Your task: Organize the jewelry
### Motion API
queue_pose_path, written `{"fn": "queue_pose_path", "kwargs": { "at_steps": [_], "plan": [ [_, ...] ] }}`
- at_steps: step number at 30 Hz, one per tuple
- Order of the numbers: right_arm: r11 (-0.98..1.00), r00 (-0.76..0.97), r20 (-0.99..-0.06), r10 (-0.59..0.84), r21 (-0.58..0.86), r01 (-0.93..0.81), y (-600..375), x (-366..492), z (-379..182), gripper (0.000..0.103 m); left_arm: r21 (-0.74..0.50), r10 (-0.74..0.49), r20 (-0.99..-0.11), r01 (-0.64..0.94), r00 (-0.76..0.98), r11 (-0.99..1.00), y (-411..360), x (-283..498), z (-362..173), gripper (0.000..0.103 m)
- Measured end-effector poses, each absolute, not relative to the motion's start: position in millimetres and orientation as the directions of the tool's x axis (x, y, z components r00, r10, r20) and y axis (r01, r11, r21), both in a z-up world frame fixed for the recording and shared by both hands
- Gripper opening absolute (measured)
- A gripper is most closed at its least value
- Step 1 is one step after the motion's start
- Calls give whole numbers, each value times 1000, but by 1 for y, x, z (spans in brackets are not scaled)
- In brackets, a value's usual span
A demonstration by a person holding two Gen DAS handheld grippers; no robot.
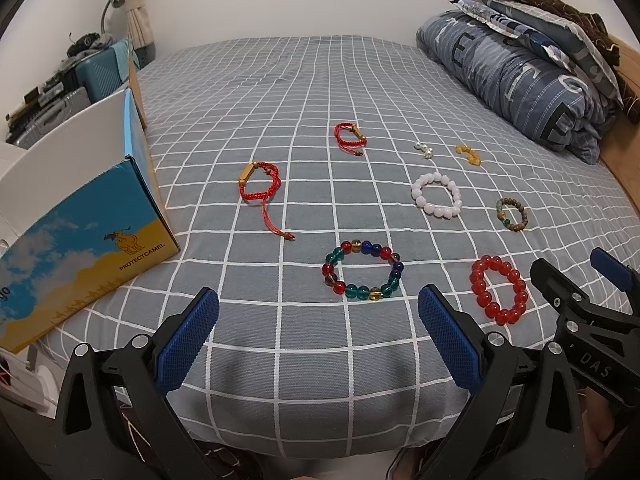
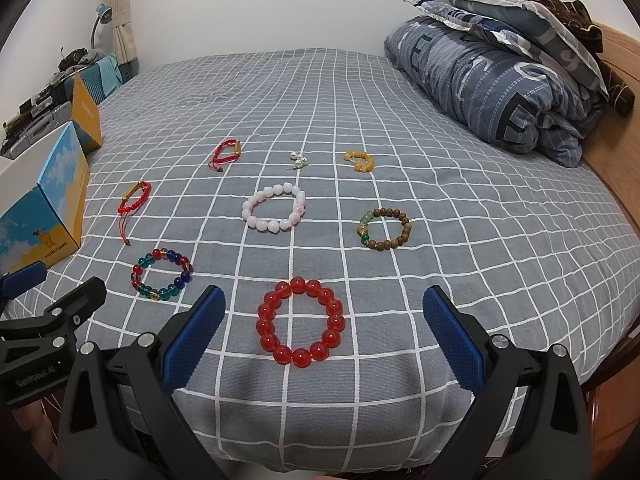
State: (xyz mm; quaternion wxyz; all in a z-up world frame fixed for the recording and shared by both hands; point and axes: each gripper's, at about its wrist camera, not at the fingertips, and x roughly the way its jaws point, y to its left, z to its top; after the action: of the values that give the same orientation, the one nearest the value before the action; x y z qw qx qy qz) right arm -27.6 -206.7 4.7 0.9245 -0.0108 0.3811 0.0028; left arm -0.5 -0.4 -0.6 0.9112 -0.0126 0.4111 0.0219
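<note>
Several bracelets lie on the grey checked bed (image 1: 280,92). My left gripper (image 1: 318,312) is open and empty, just short of a multicoloured glass bead bracelet (image 1: 362,275). My right gripper (image 2: 324,310) is open and empty, with a red bead bracelet (image 2: 301,327) lying between its fingers' line, untouched. Further back lie a pale pink bead bracelet (image 2: 274,207), a brown wooden bead bracelet (image 2: 385,230), two red cord bracelets (image 1: 258,183) (image 1: 350,135), small silver pieces (image 2: 299,160) and a yellow bead piece (image 2: 359,161). The right gripper also shows in the left wrist view (image 1: 576,280).
An open blue and yellow cardboard box (image 1: 80,216) stands on the bed's left side. A folded blue quilt and pillows (image 2: 500,76) are piled at the far right by a wooden headboard. Suitcases (image 1: 60,92) and clutter stand beyond the left edge.
</note>
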Motion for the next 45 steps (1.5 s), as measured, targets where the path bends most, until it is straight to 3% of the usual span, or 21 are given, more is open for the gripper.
{"fn": "queue_pose_path", "kwargs": {
  "at_steps": [10, 16, 26, 37, 42, 45],
  "plan": [
    [1000, 740, -672, -25, -25, 10, -214, -9, 45, 95, 16, 68, -737, -84, 673, 996, 10, 28, 28, 97],
    [997, 695, -715, -76, -49, 60, -223, 45, 54, 95, -4, 55, -797, -96, 602, 995, 27, 91, 29, 97],
    [995, 524, -849, -62, -12, 99, -247, 124, -26, 91, 12, 76, -874, -134, 480, 991, 47, 167, -25, 97],
    [995, 430, -902, -37, 7, 102, -262, 146, -71, 91, 5, 86, -893, -180, 441, 984, 60, 197, -63, 97],
    [995, 420, -907, -33, 8, 95, -264, 148, -73, 84, 13, 81, -892, -153, 445, 988, 56, 194, -62, 83],
    [994, 420, -907, -33, 13, 105, -265, 147, -71, 73, 13, 74, -891, -138, 448, 990, 51, 189, -57, 62]
  ]
}}
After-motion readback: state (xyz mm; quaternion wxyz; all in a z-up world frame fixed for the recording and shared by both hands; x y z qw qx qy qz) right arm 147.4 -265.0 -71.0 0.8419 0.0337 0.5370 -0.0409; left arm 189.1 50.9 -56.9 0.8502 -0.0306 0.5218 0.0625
